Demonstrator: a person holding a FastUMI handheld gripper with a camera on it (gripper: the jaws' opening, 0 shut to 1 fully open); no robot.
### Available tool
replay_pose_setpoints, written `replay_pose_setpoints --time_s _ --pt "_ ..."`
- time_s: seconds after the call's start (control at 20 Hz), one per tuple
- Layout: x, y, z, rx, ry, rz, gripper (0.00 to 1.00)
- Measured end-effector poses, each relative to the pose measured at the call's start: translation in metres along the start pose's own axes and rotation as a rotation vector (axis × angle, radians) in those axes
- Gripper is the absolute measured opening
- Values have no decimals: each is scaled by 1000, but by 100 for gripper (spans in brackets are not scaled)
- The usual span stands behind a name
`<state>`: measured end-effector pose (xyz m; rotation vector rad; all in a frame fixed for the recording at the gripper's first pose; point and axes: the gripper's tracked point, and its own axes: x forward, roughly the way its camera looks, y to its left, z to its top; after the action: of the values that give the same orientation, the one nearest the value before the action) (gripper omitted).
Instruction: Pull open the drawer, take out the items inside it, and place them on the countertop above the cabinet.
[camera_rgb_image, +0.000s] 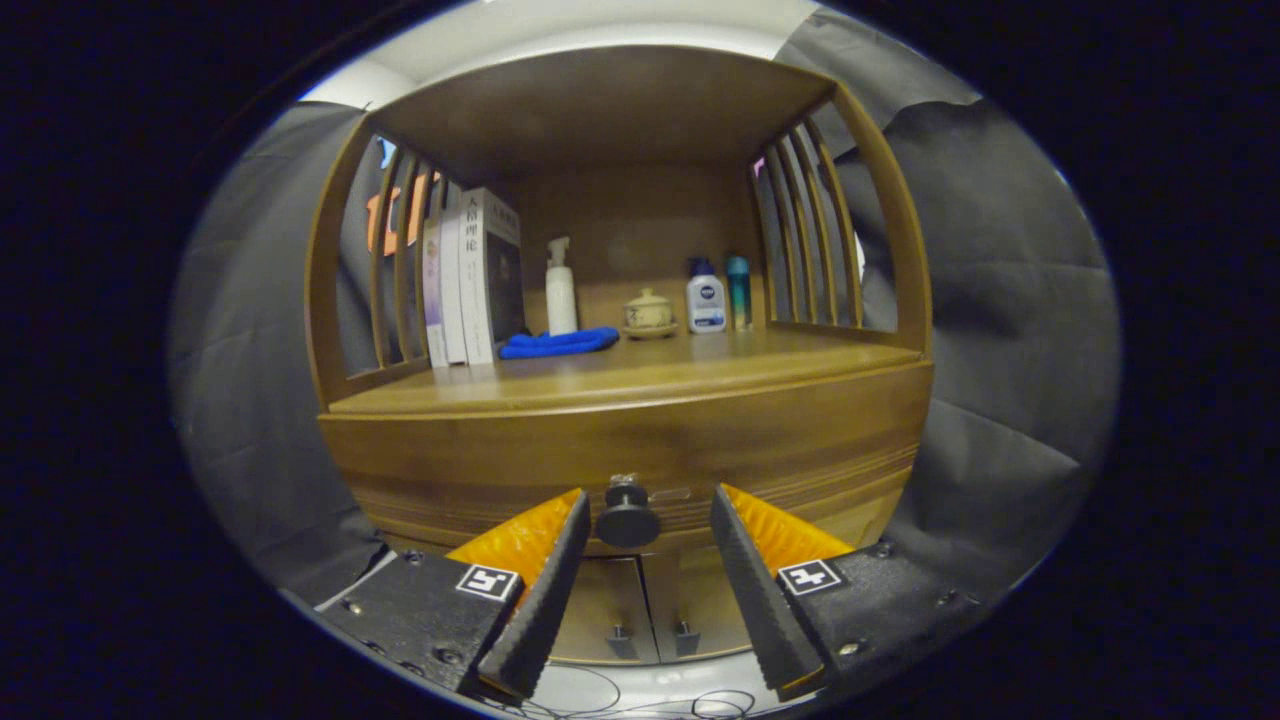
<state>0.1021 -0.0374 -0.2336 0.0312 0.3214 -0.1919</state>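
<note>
The drawer (640, 455) sits closed at frame centre, its knob (627, 520) between the spread fingers of the gripper (648, 505) — untouched. Above, the countertop (640, 375) holds books (470, 280), a blue cloth (558, 343), bottles (705, 298) — grey cloth behind.

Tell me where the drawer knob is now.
The knob sits on the drawer front, between the open gripper fingers and above the two small cabinet doors.

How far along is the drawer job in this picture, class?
Done: nothing yet; the drawer looks shut. In hand: the open tongs flank the round drawer knob, neither finger pressing it. Left: grip the knob, pull, lift out what is inside, and set it on the countertop near the blue cloth.
</note>
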Motion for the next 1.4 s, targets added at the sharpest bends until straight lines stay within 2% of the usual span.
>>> replay_pose_setpoints --time_s 0.25,0.5,0.95,1.4 --pt "27 6 -19 -54 44 7 73" --pt "39 7 -26 -103 62 2 53" --pt "38 5 -29 -68 77 -30 38" --pt "36 5 -27 -80 86 -38 37"
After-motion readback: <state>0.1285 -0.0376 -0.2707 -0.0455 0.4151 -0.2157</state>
